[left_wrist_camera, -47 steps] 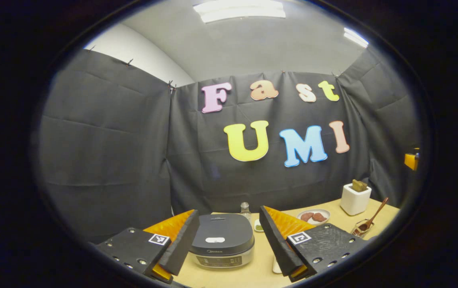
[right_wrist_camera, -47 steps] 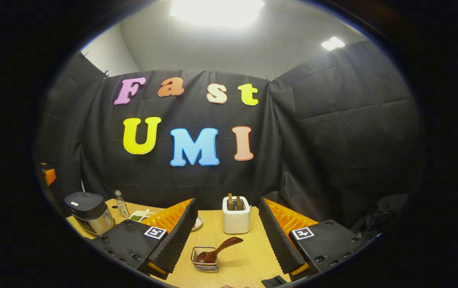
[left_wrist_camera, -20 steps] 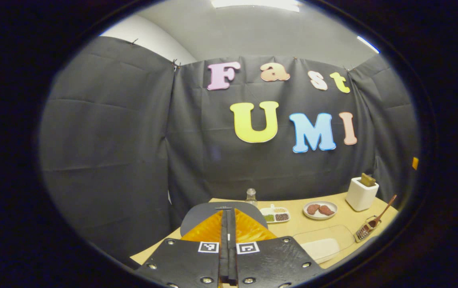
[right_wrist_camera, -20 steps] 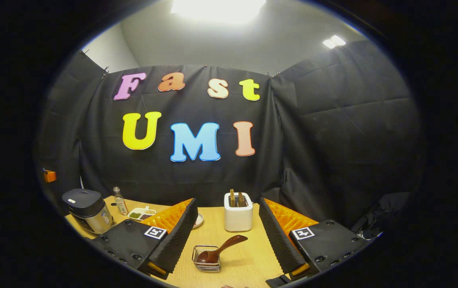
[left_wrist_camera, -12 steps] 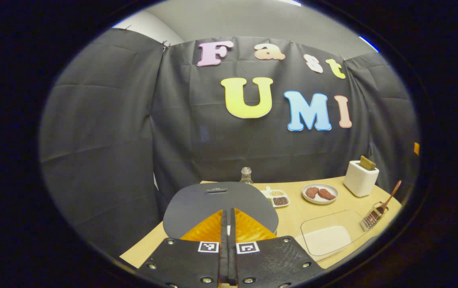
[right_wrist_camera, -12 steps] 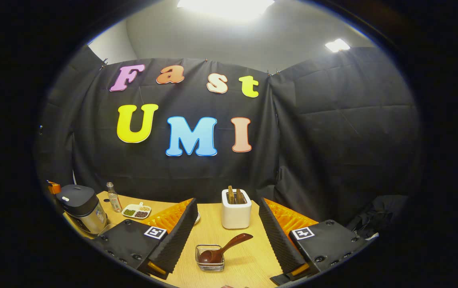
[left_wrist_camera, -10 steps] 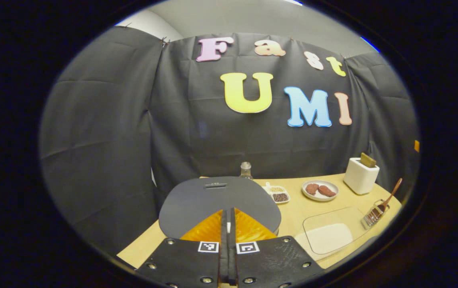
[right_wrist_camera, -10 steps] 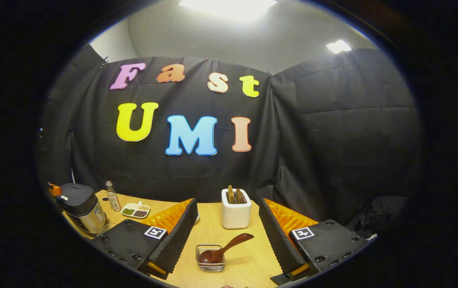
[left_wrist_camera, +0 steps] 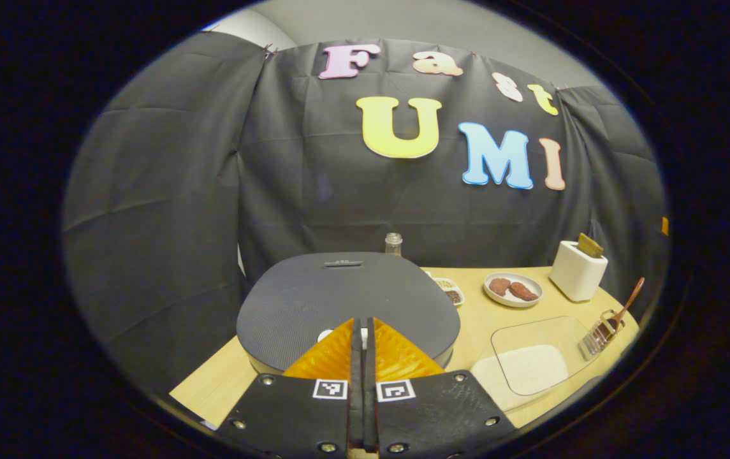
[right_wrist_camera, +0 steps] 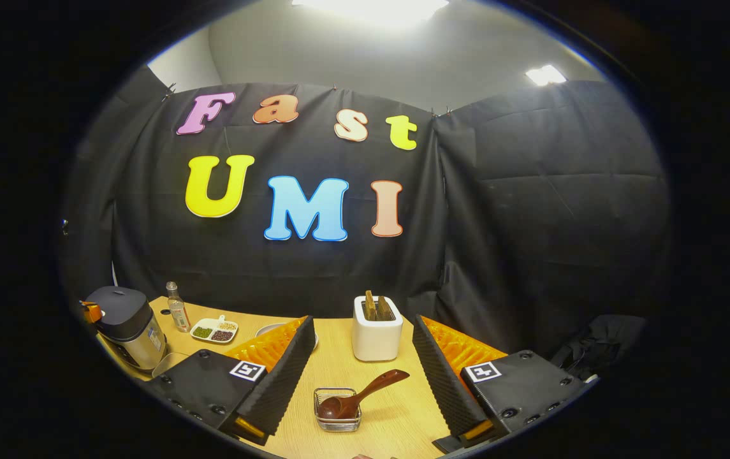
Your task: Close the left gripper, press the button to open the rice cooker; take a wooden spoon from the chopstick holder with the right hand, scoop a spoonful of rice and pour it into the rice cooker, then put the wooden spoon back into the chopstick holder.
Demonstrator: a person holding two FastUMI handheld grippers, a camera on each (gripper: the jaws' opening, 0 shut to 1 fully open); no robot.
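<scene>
Left gripper view: the left gripper (left_wrist_camera: 362,331), fingers pressed together and holding nothing, points at the small white button (left_wrist_camera: 324,334) just ahead of its tips on the dark grey rice cooker's lid (left_wrist_camera: 345,299).

Right gripper view: the right gripper (right_wrist_camera: 359,357) is spread wide, the brown wooden spoon (right_wrist_camera: 365,396) just ahead in the wire chopstick holder (right_wrist_camera: 337,411), handle slanting up-right.

Wooden spoon (right_wrist_camera: 365,394) in chopstick holder (right_wrist_camera: 337,412), before toaster (right_wrist_camera: 375,336); rice cooker (right_wrist_camera: 124,327) far left

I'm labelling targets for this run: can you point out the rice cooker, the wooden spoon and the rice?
rice cooker (left_wrist_camera: 339,299), left gripper view, lid top.
wooden spoon (right_wrist_camera: 374,386), right gripper view, mid handle.
rice (left_wrist_camera: 524,370), left gripper view, middle of the heap.
</scene>
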